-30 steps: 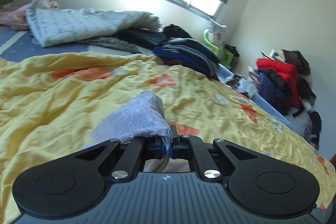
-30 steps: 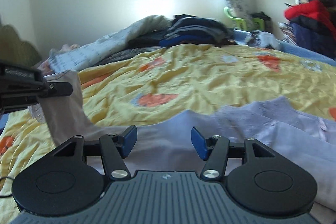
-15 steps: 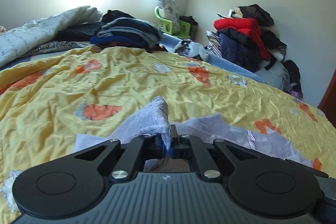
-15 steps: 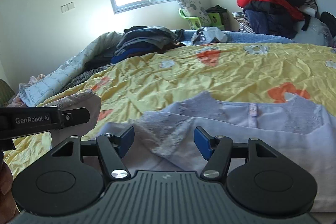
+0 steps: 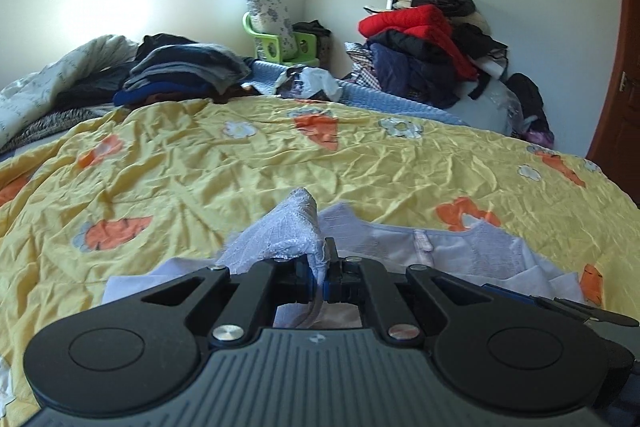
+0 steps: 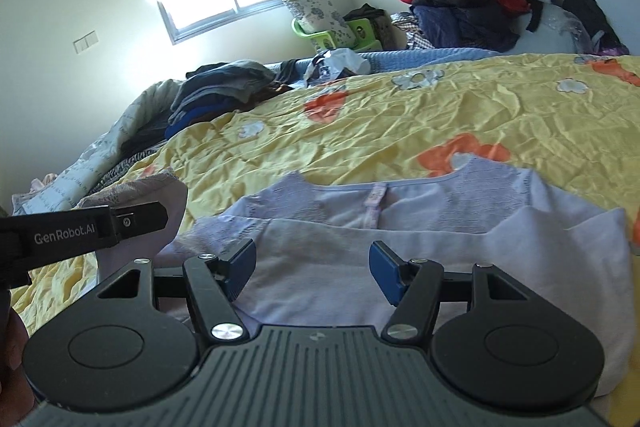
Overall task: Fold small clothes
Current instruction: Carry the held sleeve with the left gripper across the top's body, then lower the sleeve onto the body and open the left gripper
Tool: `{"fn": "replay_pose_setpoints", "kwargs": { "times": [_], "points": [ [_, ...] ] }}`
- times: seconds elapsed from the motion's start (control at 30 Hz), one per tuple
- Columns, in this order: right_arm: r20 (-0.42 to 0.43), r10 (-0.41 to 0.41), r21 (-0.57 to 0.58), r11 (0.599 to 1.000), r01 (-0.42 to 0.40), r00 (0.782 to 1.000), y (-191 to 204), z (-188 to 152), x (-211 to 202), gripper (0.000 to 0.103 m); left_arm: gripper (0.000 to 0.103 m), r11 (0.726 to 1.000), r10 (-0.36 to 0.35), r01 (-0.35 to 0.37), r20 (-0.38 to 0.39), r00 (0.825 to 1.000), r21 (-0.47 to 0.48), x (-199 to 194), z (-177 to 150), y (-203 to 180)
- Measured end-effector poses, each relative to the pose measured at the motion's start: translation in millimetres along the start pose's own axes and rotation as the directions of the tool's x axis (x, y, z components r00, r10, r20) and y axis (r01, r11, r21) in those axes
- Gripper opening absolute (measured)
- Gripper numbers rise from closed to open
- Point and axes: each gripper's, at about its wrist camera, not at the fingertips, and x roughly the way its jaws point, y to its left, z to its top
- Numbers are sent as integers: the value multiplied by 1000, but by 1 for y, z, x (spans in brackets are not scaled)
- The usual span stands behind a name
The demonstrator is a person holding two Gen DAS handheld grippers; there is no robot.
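My left gripper (image 5: 323,269) is pinched tight on a lacy sleeve of the small purple top (image 6: 420,223) and holds it up. The top lies spread on the near side of the yellow blanket (image 6: 400,123). My right gripper (image 6: 312,267) is wide open above the top, holding nothing.

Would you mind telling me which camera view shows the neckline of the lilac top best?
The right wrist view: the lilac top lies spread out there, its whole neckline open to the camera. In the left wrist view the left gripper, shut on a lifted sleeve, hides part of the neckline.
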Motion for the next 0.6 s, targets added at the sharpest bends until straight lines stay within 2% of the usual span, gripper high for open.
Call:
{"fn": "replay_pose_setpoints", "kwargs": {
  "times": [0.33,0.6],
  "points": [
    [24,-69,60,996,68,997,-52,1,-21,67,4,991,-99,101,-28,995,83,13,-1,-67],
    [38,-122,95,989,118,992,-83,-3,-37,67,4,978,-163,171,-68,984,117,17,-10,-105]
  ]
}}
